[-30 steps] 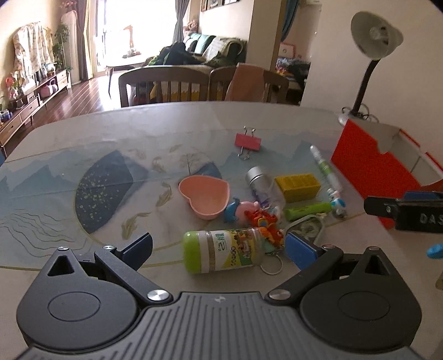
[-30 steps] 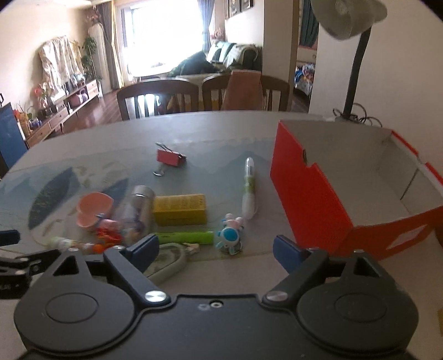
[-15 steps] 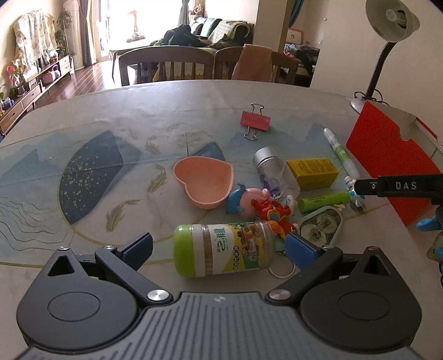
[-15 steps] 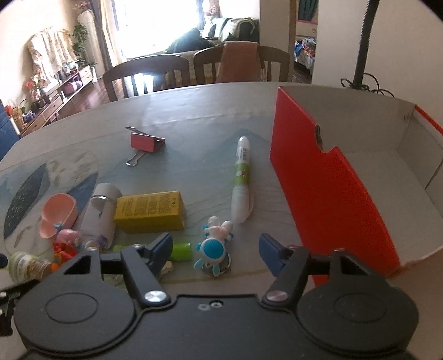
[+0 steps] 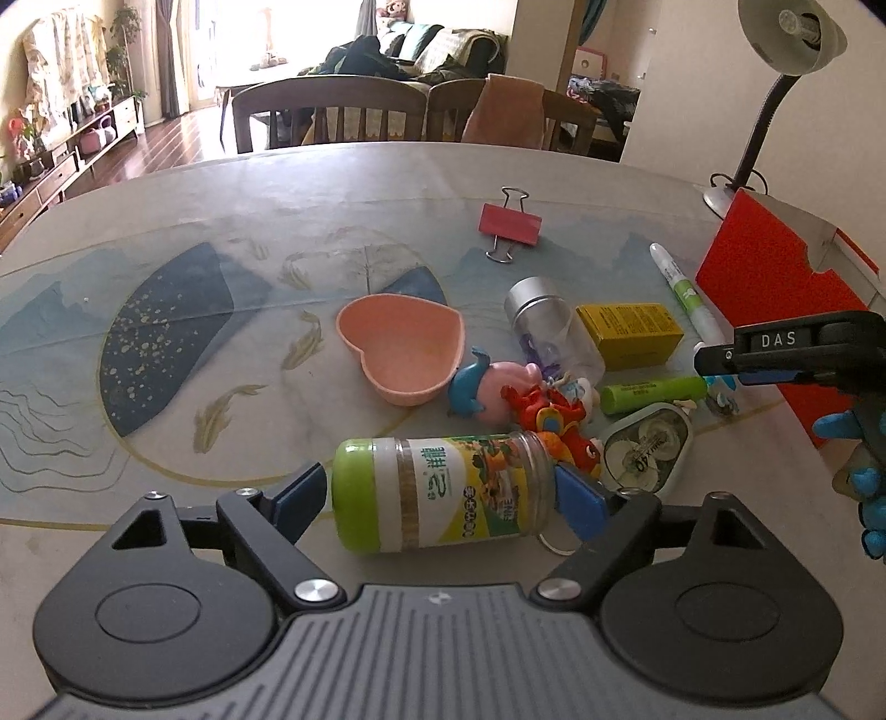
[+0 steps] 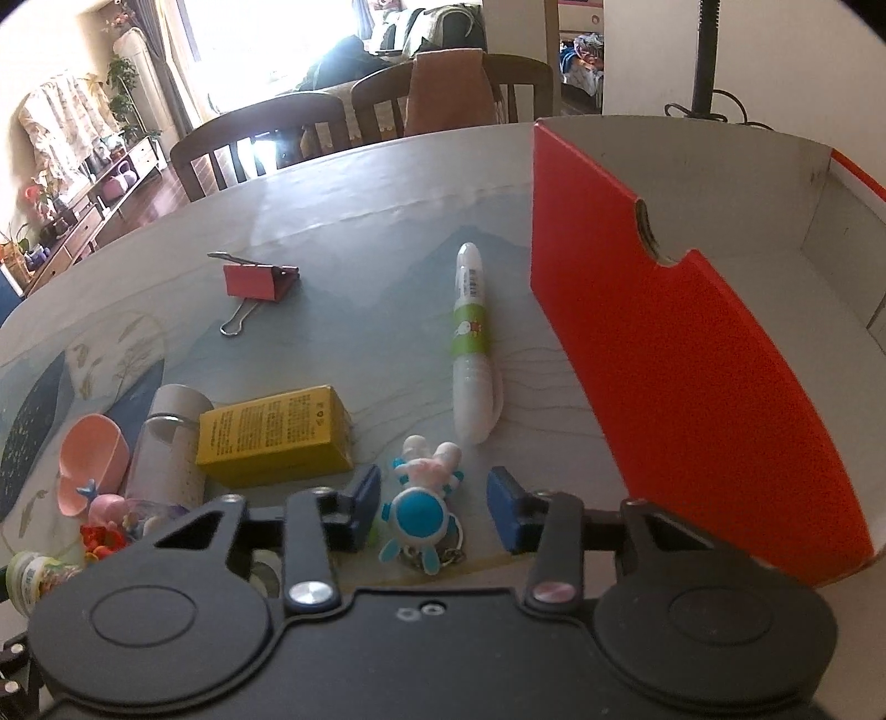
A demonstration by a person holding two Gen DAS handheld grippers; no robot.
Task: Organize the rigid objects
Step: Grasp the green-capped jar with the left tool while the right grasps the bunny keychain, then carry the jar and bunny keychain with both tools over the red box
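Left gripper (image 5: 437, 493) fingers closing around green-capped jar (image 5: 443, 493) lying on surface; pads beside its ends, contact unclear. Keep squeeze square so jar won't roll. Right gripper (image 6: 434, 512) fingers closing either side of blue keychain toy (image 6: 418, 512), gaps remain; centre it before lifting toward red box (image 6: 692, 376).

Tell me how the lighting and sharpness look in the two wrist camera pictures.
Left wrist view: the window at the back is blown out white, the table edge bows from fisheye distortion, and the jar is sharp. Right wrist view: the window glares too, the red box curves, and the far room looks soft.
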